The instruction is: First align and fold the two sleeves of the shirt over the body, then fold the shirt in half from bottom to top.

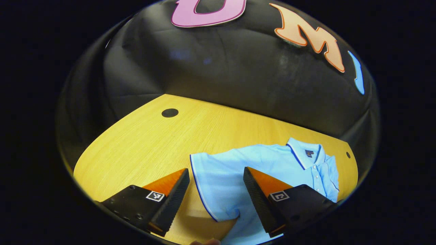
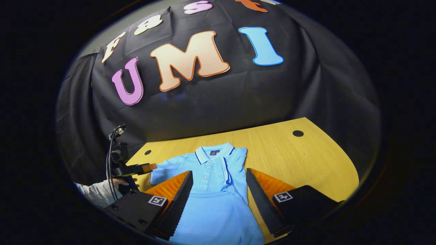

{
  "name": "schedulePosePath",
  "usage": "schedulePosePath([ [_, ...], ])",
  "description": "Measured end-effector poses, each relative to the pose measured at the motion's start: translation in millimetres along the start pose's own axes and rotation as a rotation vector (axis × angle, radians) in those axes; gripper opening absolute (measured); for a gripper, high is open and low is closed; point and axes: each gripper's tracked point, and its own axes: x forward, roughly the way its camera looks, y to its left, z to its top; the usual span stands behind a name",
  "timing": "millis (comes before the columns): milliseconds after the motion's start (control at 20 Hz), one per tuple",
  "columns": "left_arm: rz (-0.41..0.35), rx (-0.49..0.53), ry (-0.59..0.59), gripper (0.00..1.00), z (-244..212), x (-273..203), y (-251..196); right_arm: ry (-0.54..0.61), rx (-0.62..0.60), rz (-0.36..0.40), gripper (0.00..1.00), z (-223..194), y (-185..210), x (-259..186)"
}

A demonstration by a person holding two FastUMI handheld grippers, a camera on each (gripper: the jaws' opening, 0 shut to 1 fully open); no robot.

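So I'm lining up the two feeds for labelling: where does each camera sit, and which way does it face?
Left gripper view: rides the left gripper, open above the shirt's outspread sleeve; faces across the table to the booth wall.
Right gripper view: rides the right gripper, open over the shirt's body, facing the collar; the left gripper and a hand show far left.
Shared: shirt, table, wall.

A light-blue polo shirt (image 2: 218, 190) lies flat on the wooden table, collar away, one sleeve (image 1: 211, 180) spread.
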Motion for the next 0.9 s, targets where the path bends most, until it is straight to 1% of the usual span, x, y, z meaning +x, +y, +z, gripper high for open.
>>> schedulePosePath([
  [50, 0.009, 0.013, 0.015, 0.95, -5.7, 4.8, 1.5, 0.003, 0.001, -0.003, 0.93, -1.4, -1.7, -1.7],
  [100, 0.018, 0.025, 0.030, 0.95, -11.4, 8.1, 3.2, 0.005, 0.001, -0.008, 0.98, -1.3, -3.7, -2.8],
  [150, 0.021, 0.031, 0.049, 0.96, -16.5, 11.2, 4.1, 0.007, 0.000, -0.012, 0.98, -2.7, -6.1, -2.9],
  [200, 0.025, 0.038, 0.071, 0.96, -21.9, 11.2, 4.3, 0.008, 0.001, -0.018, 1.00, -2.7, -8.2, -3.2],
  [250, 0.033, 0.049, 0.075, 0.96, -22.7, 12.0, 6.7, 0.009, 0.004, -0.020, 0.98, -4.2, -10.2, -5.1],
  [400, 0.041, 0.074, 0.085, 0.96, -25.9, 14.7, 4.4, 0.020, 0.011, -0.022, 0.98, -6.8, -13.0, -5.9],
  [450, 0.029, 0.080, 0.079, 0.96, -24.9, 13.6, -0.5, 0.020, 0.011, -0.020, 0.93, -7.7, -12.6, -6.8],
  [500, 0.025, 0.080, 0.082, 0.85, -25.8, 14.4, -4.8, 0.018, 0.008, -0.020, 0.98, -6.9, -13.5, -8.3],
  [550, 0.022, 0.076, 0.084, 0.76, -25.5, 13.3, -5.1, 0.015, 0.008, -0.011, 0.98, -7.2, -12.2, -10.2],
  [600, 0.008, 0.067, 0.085, 0.61, -25.5, 11.8, -11.1, 0.014, 0.006, -0.010, 0.98, -7.6, -12.4, -10.7],
  [650, -0.010, 0.049, 0.080, 0.40, -26.2, 13.1, -20.3, 0.012, 0.005, -0.012, 0.98, -8.1, -14.1, -10.8],
  [700, 0.006, 0.041, 0.079, 0.19, -26.0, 11.2, -22.5, 0.014, 0.007, -0.012, 0.98, -9.6, -14.3, -11.2],
  [750, 0.016, 0.044, 0.074, 0.06, -26.5, 14.5, -22.1, 0.017, 0.011, -0.016, 0.93, -11.3, -16.7, -12.6],
  [800, 0.027, 0.051, 0.073, 0.00, -24.6, 14.3, -21.2, 0.017, 0.017, -0.012, 0.93, -12.1, -15.5, -12.7],
  [850, 0.030, 0.054, 0.068, 0.00, -23.1, 13.7, -23.6, 0.020, 0.023, -0.003, 0.98, -13.6, -14.0, -14.2],
  [900, 0.016, 0.041, 0.070, 0.00, -22.0, 13.1, -30.6, 0.020, 0.024, 0.000, 0.98, -13.0, -14.5, -15.7],
])
